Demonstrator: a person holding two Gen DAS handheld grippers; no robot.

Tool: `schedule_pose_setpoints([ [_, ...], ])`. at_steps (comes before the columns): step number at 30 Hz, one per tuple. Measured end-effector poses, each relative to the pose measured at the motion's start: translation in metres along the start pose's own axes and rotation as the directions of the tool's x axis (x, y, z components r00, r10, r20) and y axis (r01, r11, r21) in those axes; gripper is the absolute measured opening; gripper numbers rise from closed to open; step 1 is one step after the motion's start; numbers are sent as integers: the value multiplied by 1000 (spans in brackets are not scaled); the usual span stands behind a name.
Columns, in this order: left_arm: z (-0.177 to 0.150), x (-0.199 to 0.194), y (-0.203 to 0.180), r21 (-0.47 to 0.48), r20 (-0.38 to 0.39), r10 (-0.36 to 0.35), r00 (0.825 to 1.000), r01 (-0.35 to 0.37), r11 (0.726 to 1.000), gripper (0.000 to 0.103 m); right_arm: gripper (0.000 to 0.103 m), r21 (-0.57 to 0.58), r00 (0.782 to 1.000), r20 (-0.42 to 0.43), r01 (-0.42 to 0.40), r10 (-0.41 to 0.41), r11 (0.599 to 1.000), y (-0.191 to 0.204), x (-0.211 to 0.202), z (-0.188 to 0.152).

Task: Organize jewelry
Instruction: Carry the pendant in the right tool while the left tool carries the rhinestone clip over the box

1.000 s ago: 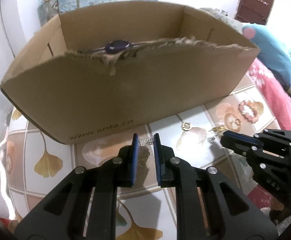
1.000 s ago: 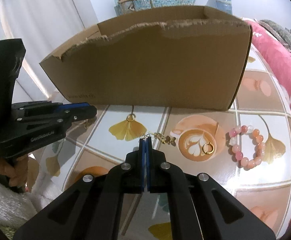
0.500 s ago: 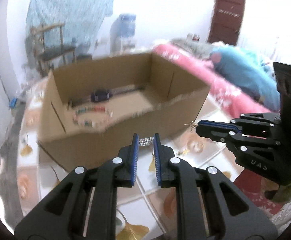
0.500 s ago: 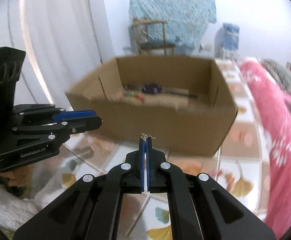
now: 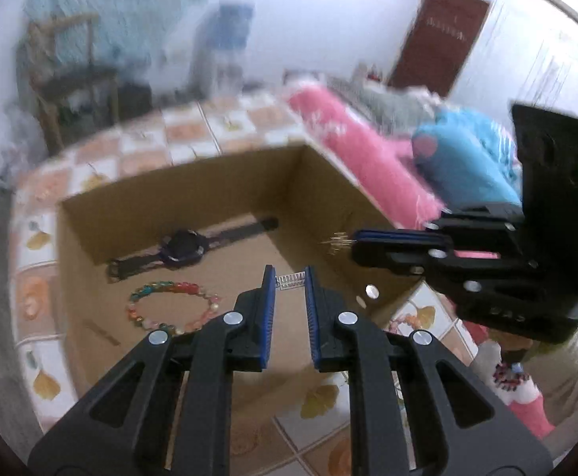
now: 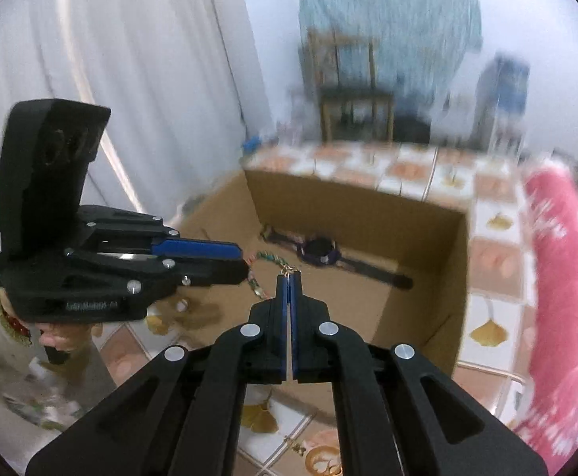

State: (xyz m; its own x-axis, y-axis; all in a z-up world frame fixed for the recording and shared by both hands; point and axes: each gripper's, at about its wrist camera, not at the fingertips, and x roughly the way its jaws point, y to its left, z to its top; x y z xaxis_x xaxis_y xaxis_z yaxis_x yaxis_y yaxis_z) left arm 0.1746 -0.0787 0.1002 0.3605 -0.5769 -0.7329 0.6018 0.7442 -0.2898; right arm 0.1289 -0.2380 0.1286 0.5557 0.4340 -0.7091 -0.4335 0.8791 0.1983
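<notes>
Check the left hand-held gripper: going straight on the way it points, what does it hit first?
Probably the cardboard box floor, right of the beaded bracelet. The left hand-held gripper, gripping a small silver piece, points down into the box; depth unclear.

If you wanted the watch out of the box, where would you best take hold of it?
The watch lies flat, straps stretched out, on the floor of the cardboard box. I would come straight down from above and pinch a strap across its narrow width beside the case, probably easier than the round case.
</notes>
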Motion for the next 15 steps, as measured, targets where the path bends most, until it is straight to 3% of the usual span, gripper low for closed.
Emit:
schedule_pose_setpoints([
  [2,15,30,12,-43,-100,-26,995,22,999,14,2,37,994,-107,-4,8,999,-19,29,15],
  [6,29,89,38,-145,-272,-63,960,24,989,14,1,76,965,-262,14,7,997,-41,74,23],
  [12,28,127,56,-204,-361,-71,930,-4,979,14,2,95,919,-393,77,-34,992,-60,117,20],
  [15,32,136,63,-215,-384,-59,922,-27,976,15,2,145,907,-421,74,-6,987,-70,121,21],
])
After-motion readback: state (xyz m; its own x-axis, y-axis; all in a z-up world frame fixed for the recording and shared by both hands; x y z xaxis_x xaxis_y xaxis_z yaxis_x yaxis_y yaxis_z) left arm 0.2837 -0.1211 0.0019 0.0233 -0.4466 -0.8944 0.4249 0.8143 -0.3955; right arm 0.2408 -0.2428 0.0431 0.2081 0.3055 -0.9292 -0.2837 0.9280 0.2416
